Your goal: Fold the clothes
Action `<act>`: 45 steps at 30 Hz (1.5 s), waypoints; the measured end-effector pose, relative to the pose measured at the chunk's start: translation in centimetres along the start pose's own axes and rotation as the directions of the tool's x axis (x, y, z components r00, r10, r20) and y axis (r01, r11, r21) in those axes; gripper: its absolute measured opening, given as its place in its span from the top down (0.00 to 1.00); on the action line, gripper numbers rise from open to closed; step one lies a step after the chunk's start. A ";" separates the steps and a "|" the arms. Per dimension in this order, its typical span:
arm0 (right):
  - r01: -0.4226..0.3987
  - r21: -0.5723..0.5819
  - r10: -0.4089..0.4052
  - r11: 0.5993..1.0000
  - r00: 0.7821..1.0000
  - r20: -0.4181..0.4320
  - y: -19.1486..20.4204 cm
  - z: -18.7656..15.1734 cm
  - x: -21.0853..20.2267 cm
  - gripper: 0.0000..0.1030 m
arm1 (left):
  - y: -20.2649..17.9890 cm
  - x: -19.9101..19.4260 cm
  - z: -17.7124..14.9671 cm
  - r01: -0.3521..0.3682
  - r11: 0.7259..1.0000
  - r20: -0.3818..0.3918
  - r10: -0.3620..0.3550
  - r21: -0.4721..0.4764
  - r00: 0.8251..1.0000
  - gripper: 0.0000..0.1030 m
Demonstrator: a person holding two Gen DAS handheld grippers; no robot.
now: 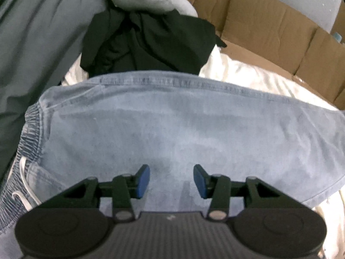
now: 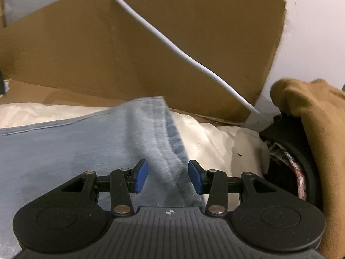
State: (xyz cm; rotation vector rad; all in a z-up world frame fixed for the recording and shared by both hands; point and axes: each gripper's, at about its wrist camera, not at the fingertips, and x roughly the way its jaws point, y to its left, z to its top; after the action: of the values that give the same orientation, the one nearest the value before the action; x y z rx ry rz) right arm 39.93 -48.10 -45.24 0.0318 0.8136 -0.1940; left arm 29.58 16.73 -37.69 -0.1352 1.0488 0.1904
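On a white sheet [image 1: 248, 73], pale blue denim shorts [image 1: 172, 125] lie flat; left gripper [image 1: 171, 180] and right gripper [image 2: 168, 178] hover spread, empty, likely about to pinch hems for folding

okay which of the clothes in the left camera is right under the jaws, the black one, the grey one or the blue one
The blue shorts. They lie spread flat directly below the open jaws, while the black garment is bunched up beyond them and the grey garment lies off to the left.

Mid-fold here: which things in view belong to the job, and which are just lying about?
Job: light blue shorts; left gripper and right gripper, both open above them.

Lying about: black garment, grey garment, tan garment, cardboard, white cable.
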 end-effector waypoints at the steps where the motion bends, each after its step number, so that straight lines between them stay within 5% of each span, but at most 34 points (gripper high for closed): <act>1: 0.001 0.006 -0.001 1.000 1.000 -0.006 -0.3 0.0 0.4 0.53 | 0.0 0.1 -0.1 0.002 1.000 -0.003 -0.002 -0.004 1.000 0.54; 13: -0.135 0.069 0.133 0.988 0.991 0.031 -1.9 -0.3 -0.1 0.53 | -0.3 0.8 -0.7 0.030 1.000 -0.008 -0.030 -0.009 1.000 0.54; 18: -0.153 0.111 0.152 0.982 0.988 0.018 -2.4 -0.1 0.8 0.73 | -0.4 1.0 -1.0 0.030 0.999 -0.016 -0.030 -0.014 0.999 0.54; 21: -0.139 0.100 0.140 0.985 0.990 -0.001 -2.4 -0.1 1.2 0.74 | -0.4 1.2 -1.3 0.029 0.999 -0.025 -0.029 -0.017 0.999 0.54; 39: -0.116 0.036 0.119 0.993 0.989 -0.088 -2.3 -0.4 0.8 0.66 | -0.3 1.7 -2.4 0.036 0.999 -0.061 -0.036 -0.009 0.997 0.53; 45: -0.132 -0.003 0.131 0.991 0.988 -0.083 -2.1 -0.4 0.7 0.96 | -0.3 1.7 -2.5 0.037 0.999 -0.061 -0.037 -0.009 0.997 0.53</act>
State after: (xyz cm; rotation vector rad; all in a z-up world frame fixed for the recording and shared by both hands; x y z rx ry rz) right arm 39.70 -50.24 -45.93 0.0864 0.8920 -0.0648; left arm 28.34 16.09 -40.42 -0.1683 1.1058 0.1575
